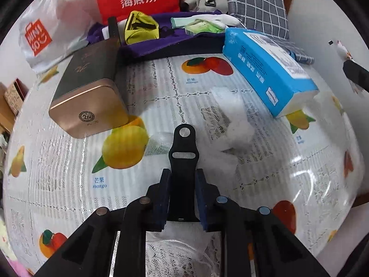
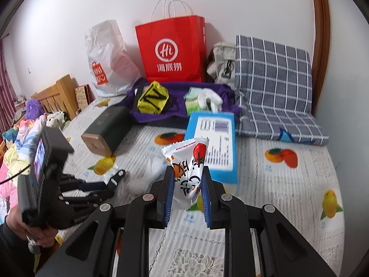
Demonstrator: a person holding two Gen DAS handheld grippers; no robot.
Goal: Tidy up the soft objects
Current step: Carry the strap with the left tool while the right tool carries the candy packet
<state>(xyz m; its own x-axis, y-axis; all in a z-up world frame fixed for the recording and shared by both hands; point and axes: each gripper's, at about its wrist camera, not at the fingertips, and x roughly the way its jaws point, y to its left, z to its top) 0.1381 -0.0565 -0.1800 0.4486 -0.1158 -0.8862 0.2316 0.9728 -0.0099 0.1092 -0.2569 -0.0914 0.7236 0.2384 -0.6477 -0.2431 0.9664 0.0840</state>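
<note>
Black strap [image 1: 183, 152], flat with a metal stud at its far end, stands between the left gripper [image 1: 182, 198] pads; whether they press it I cannot tell, the gaps look slight. In the right wrist view it hangs just above the fruit-print tablecloth [image 2: 288, 184]. Snack packet [image 2: 188, 173], white with red print, is clamped upright in the right gripper [image 2: 188, 198]. Step in hand, by my reading: both items lifted, awaiting placement. Purple cloth [image 2: 219, 92] at 12 o'clock already bears a yellow pouch [image 2: 153, 100] and white glove [image 2: 211, 99], so likely the gathering spot. Blue tissue pack [image 2: 212, 143] lies at 1 o'clock, bronze tin [image 1: 90, 97] at 10. Next move calls for carrying over these obstacles.
</note>
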